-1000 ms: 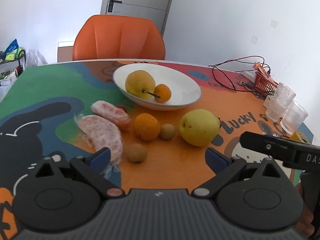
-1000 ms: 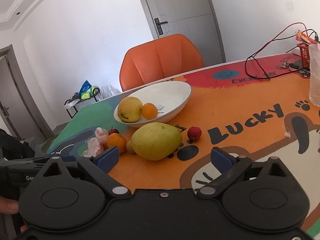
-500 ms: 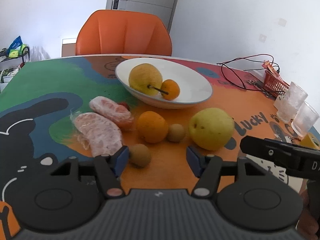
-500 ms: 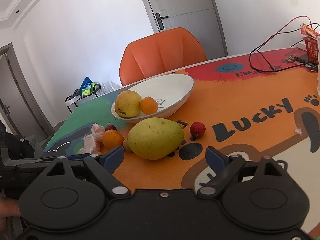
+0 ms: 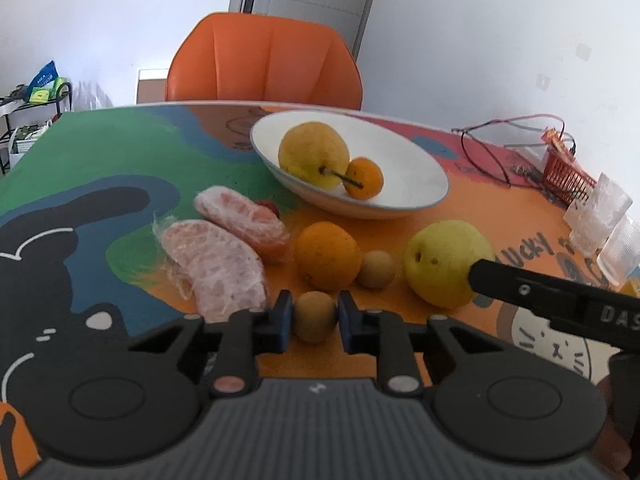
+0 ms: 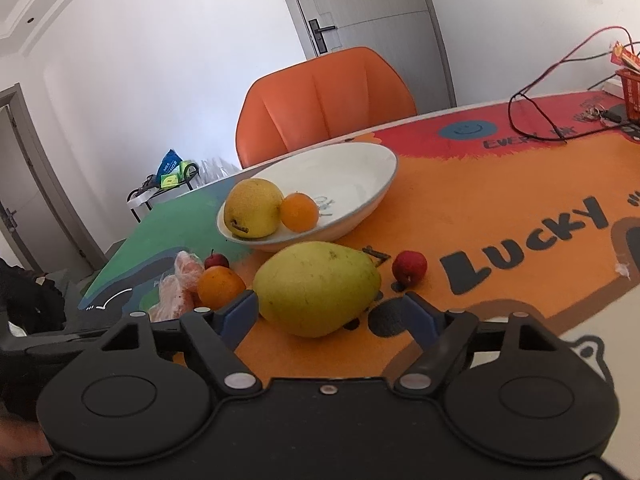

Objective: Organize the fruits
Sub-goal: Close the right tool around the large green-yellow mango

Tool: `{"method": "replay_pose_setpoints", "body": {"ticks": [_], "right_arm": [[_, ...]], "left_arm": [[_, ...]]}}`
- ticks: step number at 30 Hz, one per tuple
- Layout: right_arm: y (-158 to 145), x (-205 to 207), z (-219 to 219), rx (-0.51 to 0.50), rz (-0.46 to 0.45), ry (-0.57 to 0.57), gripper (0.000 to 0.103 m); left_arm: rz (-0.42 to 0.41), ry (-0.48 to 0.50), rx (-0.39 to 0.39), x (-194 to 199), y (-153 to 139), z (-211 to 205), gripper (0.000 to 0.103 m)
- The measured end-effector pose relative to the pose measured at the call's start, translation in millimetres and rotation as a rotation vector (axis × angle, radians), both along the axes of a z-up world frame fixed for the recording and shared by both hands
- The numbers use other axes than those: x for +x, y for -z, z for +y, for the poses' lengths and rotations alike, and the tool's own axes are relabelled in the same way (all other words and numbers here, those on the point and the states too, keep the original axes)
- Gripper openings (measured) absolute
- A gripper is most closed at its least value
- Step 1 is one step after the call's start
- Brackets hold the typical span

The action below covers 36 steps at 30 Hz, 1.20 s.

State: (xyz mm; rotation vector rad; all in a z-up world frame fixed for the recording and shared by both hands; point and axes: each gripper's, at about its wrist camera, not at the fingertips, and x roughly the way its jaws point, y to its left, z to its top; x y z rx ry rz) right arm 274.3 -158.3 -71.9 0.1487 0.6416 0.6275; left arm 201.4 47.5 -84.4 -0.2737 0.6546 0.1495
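My left gripper point(image 5: 314, 316) is shut on a small round brown fruit point(image 5: 316, 312) that sits on the table. Just beyond it lie an orange point(image 5: 326, 254), a second small brown fruit point(image 5: 376, 269) and two peeled pomelo segments point(image 5: 216, 264). My right gripper point(image 6: 328, 312) straddles a large green pear point(image 6: 316, 288) and its jaws are closing. Its left pad is at the pear's skin, and a gap remains on the right. The white bowl point(image 5: 420, 200) holds a yellow pear point(image 5: 312, 152) and a small orange point(image 5: 364, 178).
Two small red fruits point(image 6: 409, 267) lie loose near the bowl. Clear glasses point(image 5: 600, 216), a red basket point(image 5: 564, 172) and cables point(image 5: 500, 136) occupy the right side of the table. An orange chair point(image 5: 264, 60) stands behind the far edge.
The left jaws went from wide open to shut on the small brown fruit. The right gripper moved closer to the green pear and its jaws narrowed around it.
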Motion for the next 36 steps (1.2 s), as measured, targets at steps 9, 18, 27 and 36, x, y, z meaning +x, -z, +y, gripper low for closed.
{"method": "replay_pose_setpoints", "body": {"ticks": [9,18,27,36], "right_arm": [[6,14,15,-0.014,0.019,0.001,0.085],[9,19,27,-0.021,0.027,0.006,0.088],[15,25,34,-0.019,0.039,0.012,0.081],[12,19,24,0.024,0.037,0.036,0.081]], "left_arm": [[-0.067,0.001,-0.010,-11,-20,6,0.022],[-0.089,-0.017,-0.015,-15,-26,18,0.022],[-0.084,-0.048,-0.018,-11,-23,34,0.022],[-0.096,-0.048,-0.007,-8,-30,36,0.022]]}}
